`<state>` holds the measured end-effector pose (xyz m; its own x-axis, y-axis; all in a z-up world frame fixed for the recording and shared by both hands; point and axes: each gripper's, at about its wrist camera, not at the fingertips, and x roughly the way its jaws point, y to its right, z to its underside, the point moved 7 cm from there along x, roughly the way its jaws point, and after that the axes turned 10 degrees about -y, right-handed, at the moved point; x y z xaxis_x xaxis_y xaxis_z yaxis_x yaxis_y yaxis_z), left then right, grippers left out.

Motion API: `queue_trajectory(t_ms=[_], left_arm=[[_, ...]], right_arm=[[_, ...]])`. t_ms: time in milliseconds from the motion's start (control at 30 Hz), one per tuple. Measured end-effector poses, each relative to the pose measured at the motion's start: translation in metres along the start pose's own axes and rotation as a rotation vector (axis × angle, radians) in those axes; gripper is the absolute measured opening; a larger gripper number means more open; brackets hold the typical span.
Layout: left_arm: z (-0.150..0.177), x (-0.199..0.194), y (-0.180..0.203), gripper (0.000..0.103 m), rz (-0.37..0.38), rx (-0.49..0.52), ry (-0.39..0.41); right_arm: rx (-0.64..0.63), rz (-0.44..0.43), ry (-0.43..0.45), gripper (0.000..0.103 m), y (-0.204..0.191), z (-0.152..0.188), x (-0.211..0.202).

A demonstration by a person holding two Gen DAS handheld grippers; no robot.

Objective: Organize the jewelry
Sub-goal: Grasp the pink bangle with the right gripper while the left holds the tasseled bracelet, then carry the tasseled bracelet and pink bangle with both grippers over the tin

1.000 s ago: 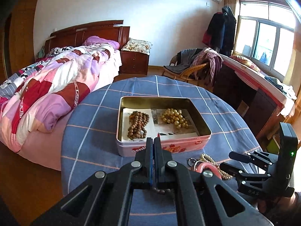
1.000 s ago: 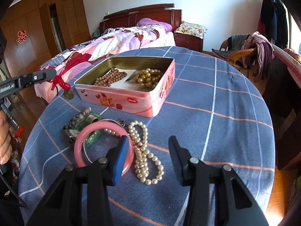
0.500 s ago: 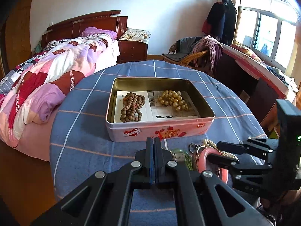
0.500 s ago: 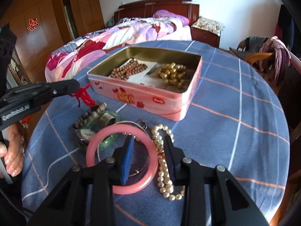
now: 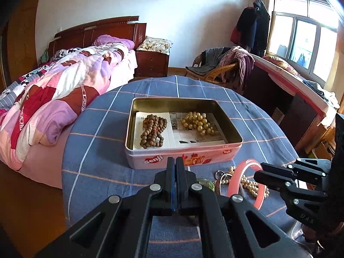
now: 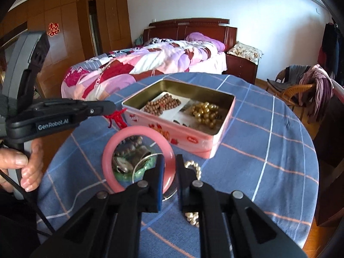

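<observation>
The pink bangle [image 6: 137, 157] is hanging tilted above the table [image 6: 268, 154], just short of the tin [image 6: 215, 137], its rim pinched in the right gripper [image 6: 169, 172]. The left gripper [image 5: 175, 167], jaws pressed together, is gripping a red tassel cord [image 6: 116, 117]. Best carrying the bangle level over the tin's near wall, lowering it beside the brown beads [image 5: 152, 132] before releasing

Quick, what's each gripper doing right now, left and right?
Left gripper: shut, pinching a red cord.
Right gripper: shut on the pink bangle, lifted and tilted above the other jewelry.
</observation>
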<state>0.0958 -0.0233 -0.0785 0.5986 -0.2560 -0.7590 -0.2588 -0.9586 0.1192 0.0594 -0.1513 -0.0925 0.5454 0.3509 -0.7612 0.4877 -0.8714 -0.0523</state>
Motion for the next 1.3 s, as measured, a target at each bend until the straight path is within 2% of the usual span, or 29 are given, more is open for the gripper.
queue_trajectory(t_ms=[667, 1033, 1300], left_arm=[[-0.068, -0.006, -0.01, 0.0, -0.027, 0.005, 0.091], [-0.088, 0.016, -0.006, 0.0, -0.044, 0.022, 0.084], [-0.094, 0.042, 0.0, 0.0, -0.069, 0.053, 0.057]], right_arm=[[0.035, 0.021, 0.017, 0.012, 0.034, -0.059, 0.01], [0.049, 0.043, -0.004, 0.012, 0.054, -0.083, 0.027], [0.076, 0.057, -0.028, 0.012, 0.068, -0.088, 0.044]])
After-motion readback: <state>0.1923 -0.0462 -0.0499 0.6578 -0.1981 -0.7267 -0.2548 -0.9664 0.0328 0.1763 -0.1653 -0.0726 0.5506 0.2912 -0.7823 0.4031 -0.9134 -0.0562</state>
